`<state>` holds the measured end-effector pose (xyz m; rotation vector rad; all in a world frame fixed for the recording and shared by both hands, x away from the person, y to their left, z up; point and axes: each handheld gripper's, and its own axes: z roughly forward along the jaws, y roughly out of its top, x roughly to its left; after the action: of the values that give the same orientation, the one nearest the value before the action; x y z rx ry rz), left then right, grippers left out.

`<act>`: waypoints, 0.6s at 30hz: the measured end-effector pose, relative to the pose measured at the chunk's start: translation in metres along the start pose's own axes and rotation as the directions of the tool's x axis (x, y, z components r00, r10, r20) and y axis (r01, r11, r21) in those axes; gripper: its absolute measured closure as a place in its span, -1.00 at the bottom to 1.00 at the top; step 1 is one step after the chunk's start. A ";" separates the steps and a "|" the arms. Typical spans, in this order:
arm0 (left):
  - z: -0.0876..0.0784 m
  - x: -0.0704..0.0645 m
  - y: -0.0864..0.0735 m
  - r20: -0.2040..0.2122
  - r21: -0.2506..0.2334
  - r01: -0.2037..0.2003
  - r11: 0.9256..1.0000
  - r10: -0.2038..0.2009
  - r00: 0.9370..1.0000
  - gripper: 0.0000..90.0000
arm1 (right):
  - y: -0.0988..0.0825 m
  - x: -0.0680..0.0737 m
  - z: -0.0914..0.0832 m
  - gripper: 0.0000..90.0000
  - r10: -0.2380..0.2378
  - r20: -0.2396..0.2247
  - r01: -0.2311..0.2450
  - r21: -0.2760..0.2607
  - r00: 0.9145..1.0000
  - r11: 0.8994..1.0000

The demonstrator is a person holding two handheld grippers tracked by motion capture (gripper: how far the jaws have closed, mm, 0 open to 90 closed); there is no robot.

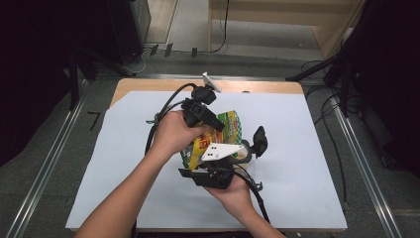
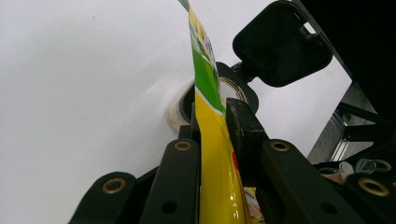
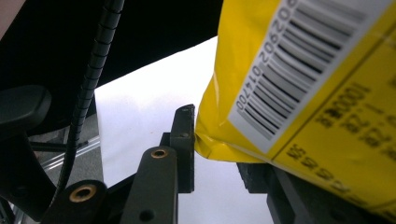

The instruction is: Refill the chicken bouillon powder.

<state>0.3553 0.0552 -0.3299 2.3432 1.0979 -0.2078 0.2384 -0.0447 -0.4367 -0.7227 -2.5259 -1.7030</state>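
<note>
A lab recording bay: paper-covered table (image 1: 307,163), metal frame rails (image 1: 364,163), loose floor cables (image 1: 327,106), dark surrounds.

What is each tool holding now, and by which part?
Both tools grip the yellow snack bag: left tool pinches its flat edge; right tool clamps a corner near the barcode.

My left hand (image 1: 173,133) is covering the yellow packet (image 1: 225,130) at nine o'clock; its barcode (image 3: 299,65) is running off at twelve.
</note>
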 end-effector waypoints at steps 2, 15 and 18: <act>0.000 0.000 0.000 0.001 -0.002 0.000 1.000 0.000 1.000 0.83 | 0.000 0.000 0.000 0.60 -0.003 0.002 0.003 0.003 1.000 1.000; -0.001 -0.003 -0.007 0.001 -0.005 -0.014 1.000 0.014 1.000 0.84 | -0.004 0.005 0.003 0.60 0.009 0.012 -0.009 -0.002 1.000 1.000; -0.001 -0.003 -0.008 0.004 -0.010 -0.018 1.000 0.018 1.000 0.84 | -0.004 0.006 0.004 0.61 0.007 0.020 -0.007 0.003 1.000 1.000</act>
<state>0.3470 0.0581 -0.3313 2.3418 1.0739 -0.1996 0.2325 -0.0399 -0.4400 -0.7505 -2.5351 -1.6985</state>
